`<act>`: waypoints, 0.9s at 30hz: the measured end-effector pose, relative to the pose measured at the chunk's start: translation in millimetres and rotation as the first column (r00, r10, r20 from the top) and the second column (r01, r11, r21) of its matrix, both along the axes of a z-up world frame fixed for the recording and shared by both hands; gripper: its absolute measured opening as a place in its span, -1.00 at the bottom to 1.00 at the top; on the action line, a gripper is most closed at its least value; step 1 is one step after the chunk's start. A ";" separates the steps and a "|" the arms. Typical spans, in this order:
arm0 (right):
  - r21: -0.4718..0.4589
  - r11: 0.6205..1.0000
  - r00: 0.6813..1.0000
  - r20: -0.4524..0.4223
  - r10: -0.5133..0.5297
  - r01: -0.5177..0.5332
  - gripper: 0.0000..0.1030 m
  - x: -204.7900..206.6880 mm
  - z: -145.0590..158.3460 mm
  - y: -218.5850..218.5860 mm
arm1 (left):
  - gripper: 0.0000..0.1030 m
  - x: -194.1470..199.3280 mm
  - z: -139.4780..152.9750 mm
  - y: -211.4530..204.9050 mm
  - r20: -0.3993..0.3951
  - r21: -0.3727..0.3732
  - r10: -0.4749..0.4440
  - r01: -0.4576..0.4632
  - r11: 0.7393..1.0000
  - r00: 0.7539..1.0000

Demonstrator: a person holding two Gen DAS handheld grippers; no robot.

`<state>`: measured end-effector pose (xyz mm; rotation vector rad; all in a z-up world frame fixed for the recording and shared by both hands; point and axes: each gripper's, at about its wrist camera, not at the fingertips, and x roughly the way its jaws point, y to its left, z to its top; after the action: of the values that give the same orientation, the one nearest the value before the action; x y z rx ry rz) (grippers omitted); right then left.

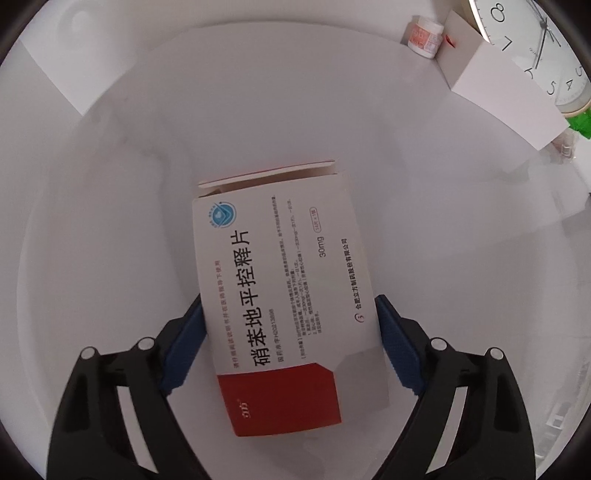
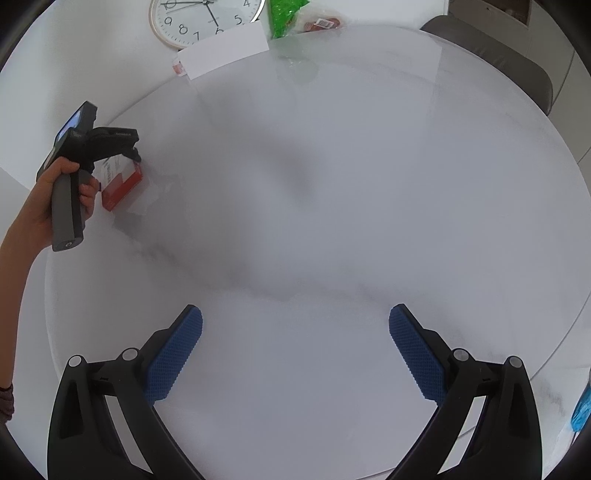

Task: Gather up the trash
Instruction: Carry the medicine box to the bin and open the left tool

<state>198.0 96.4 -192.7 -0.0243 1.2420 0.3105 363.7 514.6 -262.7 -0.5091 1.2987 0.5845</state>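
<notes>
A white and red medicine box (image 1: 288,295) with Chinese print sits between the blue pads of my left gripper (image 1: 290,332), which is shut on it over the white round table (image 1: 110,221). Its far flap is open. In the right wrist view the same box (image 2: 122,184) shows at the left, under the left gripper (image 2: 127,157) held by a hand. My right gripper (image 2: 295,343) is open and empty above the table's near part (image 2: 332,184).
A white carton (image 1: 495,85), a small pill bottle (image 1: 424,37), a wall clock (image 2: 203,20), a green bag (image 2: 286,14) and a red packet (image 2: 323,24) lie at the table's far edge. A grey chair (image 2: 498,51) stands beyond. A blue object (image 2: 581,410) lies at the right edge.
</notes>
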 end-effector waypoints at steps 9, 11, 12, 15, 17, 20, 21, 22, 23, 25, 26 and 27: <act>0.017 0.998 0.997 0.057 -0.061 0.060 0.95 -22.5 18.5 -42.9 | 0.61 -50.8 57.2 -99.2 0.058 0.109 -0.237 0.230 0.967 0.970; 0.022 0.996 0.994 0.070 -0.087 0.086 0.95 -34.4 23.3 -60.2 | 0.61 -64.6 77.1 -128.4 0.073 0.123 -0.305 0.295 0.948 0.950; 0.024 0.994 0.991 0.079 -0.105 0.103 0.95 -42.9 26.8 -72.4 | 0.61 -79.1 89.1 -153.4 0.083 0.129 -0.351 0.339 0.932 0.933; 0.030 0.987 0.982 0.100 -0.160 0.158 0.95 -70.4 34.7 -108.6 | 0.62 -115.4 111.2 -220.9 0.113 0.127 -0.459 0.446 0.886 0.881; 0.025 0.980 0.974 0.109 -0.198 0.197 0.95 -90.3 37.4 -134.9 | 0.62 -139.7 120.1 -261.1 0.122 0.121 -0.515 0.502 0.856 0.849; 0.014 0.963 0.957 0.110 -0.268 0.268 0.95 -126.3 39.0 -181.3 | 0.62 -180.8 134.3 -339.8 0.139 0.121 -0.618 0.606 0.786 0.774; 0.009 0.955 0.949 0.109 -0.297 0.298 0.95 -140.5 39.6 -199.8 | 0.62 -190.1 137.0 -358.1 0.141 0.123 -0.642 0.631 0.766 0.753; 0.003 0.944 0.939 0.108 -0.327 0.329 0.95 -155.4 40.4 -219.1 | 0.62 -205.0 139.8 -387.5 0.143 0.126 -0.684 0.672 0.730 0.715; 0.001 0.937 0.931 0.108 -0.348 0.350 0.95 -166.6 41.7 -232.9 | 0.62 -216.1 141.6 -408.6 0.143 0.128 -0.713 0.701 0.702 0.687; -0.005 0.915 0.910 0.110 -0.400 0.403 0.95 -194.8 43.5 -267.0 | 0.62 -246.5 145.6 -463.5 0.146 0.119 -0.771 0.763 0.636 0.620; -0.011 0.899 0.894 0.112 -0.434 0.438 0.95 -213.7 45.6 -290.0 | 0.62 -260.7 146.1 -480.6 0.150 0.109 -0.793 0.787 0.607 0.591; -0.016 0.884 0.879 0.114 -0.463 0.468 0.95 -230.1 46.9 -310.1 | 0.62 -272.4 147.6 -503.9 0.151 0.101 -0.814 0.810 0.578 0.562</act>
<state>-32.2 -213.7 -145.9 0.2179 1.1077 -0.1382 91.3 10.7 -115.1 0.1062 1.1878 -0.2445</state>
